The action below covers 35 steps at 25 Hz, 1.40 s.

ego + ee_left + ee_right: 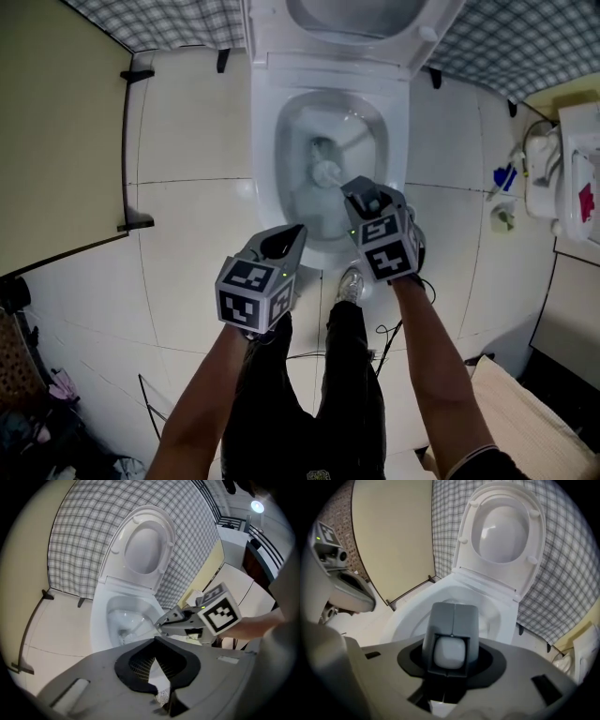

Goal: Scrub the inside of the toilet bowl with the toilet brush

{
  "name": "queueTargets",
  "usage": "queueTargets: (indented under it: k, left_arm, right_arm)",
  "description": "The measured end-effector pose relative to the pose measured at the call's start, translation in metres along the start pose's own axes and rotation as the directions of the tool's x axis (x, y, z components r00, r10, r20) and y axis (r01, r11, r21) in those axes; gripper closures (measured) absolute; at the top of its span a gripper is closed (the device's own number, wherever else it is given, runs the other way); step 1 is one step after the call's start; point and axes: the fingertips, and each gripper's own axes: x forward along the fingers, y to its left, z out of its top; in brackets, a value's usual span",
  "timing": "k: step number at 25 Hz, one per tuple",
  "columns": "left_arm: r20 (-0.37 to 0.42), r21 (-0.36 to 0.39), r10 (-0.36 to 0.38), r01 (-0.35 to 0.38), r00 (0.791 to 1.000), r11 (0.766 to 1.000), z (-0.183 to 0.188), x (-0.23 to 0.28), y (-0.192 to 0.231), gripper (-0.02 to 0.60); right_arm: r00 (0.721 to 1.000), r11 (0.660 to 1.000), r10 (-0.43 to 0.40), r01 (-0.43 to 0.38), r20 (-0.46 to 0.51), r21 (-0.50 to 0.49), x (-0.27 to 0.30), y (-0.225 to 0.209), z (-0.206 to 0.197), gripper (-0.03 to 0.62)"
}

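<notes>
The white toilet bowl (pixel 267 141) stands open at the top centre, also in the left gripper view (pixel 101 620) and the right gripper view (pixel 412 616). The toilet brush (pixel 325 173) has its white head down inside the bowl, near the water. Its handle slants back to my right gripper (pixel 352 187), which is shut on it; the handle's rounded white end (pixel 451 652) sits between the closed grey jaws (pixel 452 606). My left gripper (pixel 298 231) hovers in front of the bowl's near rim, jaws together and nothing in them (pixel 156 641).
The lid (pixel 356 14) is up against a checked wall. A beige door (pixel 56 122) is on the left, a white appliance (pixel 577 169) on the right. The person's leg and shoe (pixel 351 286) stand before the bowl. A cardboard box (pixel 525 412) sits lower right.
</notes>
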Motion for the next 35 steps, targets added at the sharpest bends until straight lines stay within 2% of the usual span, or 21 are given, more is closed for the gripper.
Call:
queueTargets:
  k: [4, 8, 16, 29, 35]
  left_arm:
    - [-0.005, -0.003, -0.004, 0.004, 1.000, 1.000, 0.000, 0.002, -0.008, 0.575]
    - [0.005, -0.006, -0.009, 0.009, 1.000, 1.000, 0.006, 0.007, -0.016, 0.575]
    - [0.011, -0.021, -0.017, 0.017, 1.000, 1.000, 0.009, 0.009, -0.021, 0.575]
    - [0.008, -0.030, -0.003, 0.004, 1.000, 1.000, 0.012, 0.009, 0.007, 0.575]
    - [0.015, -0.029, 0.001, 0.000, 1.000, 1.000, 0.012, 0.004, 0.012, 0.575]
  right_arm:
    - [0.999, 0.998, 0.042, -0.042, -0.013, -0.043, -0.052, 0.016, -0.015, 0.408]
    - [0.998, 0.996, 0.055, -0.058, -0.040, -0.064, -0.067, 0.019, -0.027, 0.410]
    - [0.996, 0.998, 0.050, -0.053, -0.072, -0.040, -0.031, 0.007, -0.028, 0.413]
    - [0.989, 0.998, 0.035, -0.043, -0.147, -0.053, 0.047, -0.007, -0.021, 0.414]
    - [0.993, 0.998, 0.009, -0.016, -0.119, -0.058, 0.047, -0.017, -0.007, 0.414]
